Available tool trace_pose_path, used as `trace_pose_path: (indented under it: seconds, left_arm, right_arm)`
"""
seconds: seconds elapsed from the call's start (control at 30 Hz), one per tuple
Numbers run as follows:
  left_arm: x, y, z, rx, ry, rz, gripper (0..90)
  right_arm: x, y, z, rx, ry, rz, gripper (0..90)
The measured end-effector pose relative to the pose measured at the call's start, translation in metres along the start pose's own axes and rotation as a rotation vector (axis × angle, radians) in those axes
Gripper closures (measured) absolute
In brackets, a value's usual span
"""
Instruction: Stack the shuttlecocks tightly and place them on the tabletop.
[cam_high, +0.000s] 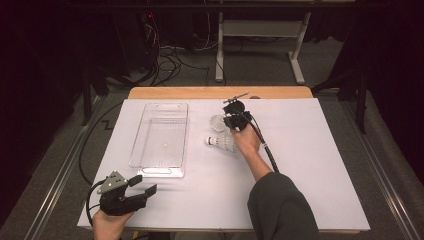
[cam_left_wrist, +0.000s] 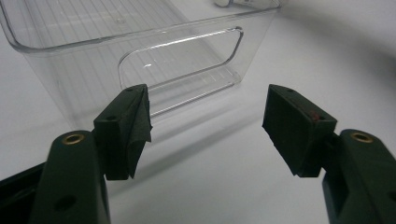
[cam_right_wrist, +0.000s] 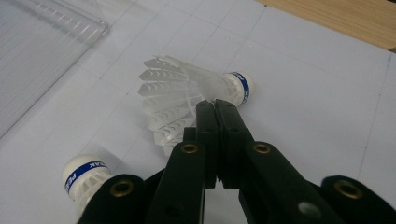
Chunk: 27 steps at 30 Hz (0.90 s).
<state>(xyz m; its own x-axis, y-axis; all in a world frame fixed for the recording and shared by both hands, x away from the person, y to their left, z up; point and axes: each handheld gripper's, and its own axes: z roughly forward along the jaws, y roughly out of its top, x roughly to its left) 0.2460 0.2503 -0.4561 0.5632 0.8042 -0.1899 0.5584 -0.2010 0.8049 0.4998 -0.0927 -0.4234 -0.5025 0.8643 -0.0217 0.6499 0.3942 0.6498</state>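
At the near edge of the white sheet-covered table (cam_high: 310, 190), the left gripper (cam_high: 145, 185) rests low in the person's hand with its black jaws spread wide and nothing between them; in the left gripper view they face the handle end of the clear ribbed plastic tray (cam_left_wrist: 140, 42), which lies just beyond. Farther in, the right gripper (cam_right_wrist: 215, 103) has its jaws pressed together on the rim of a white feathered shuttlecock with a blue-banded cork (cam_right_wrist: 187, 95), lying on its side to the right of the tray. A second white shuttlecock with a blue band (cam_right_wrist: 84, 179) lies nearer, just beside that gripper. Beyond the sheet a strip of bare wooden tabletop (cam_high: 200, 92) shows, then grey carpet (cam_high: 260, 65), tangled black cables (cam_high: 165, 60) and a white metal desk frame (cam_high: 260, 30) in the dark room.
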Motion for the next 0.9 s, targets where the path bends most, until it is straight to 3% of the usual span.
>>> trace_pose_path:
  seconds: [0.37,0.63,0.9]
  left_arm:
    - [0.0,0.0,0.0,-0.004,0.002,-0.001,33.0]
    - [-0.001,0.0,0.0,-0.004,0.007,0.001,33.0]
    - [-0.001,0.0,0.0,-0.003,0.006,0.0,33.0]
  right_arm:
    - [-0.005,0.001,-0.006,-0.028,-0.011,0.046,90.0]
    - [-0.003,0.002,-0.017,-0.058,-0.005,0.036,90.0]
    - [-0.011,-0.003,-0.029,-0.064,-0.009,0.042,90.0]
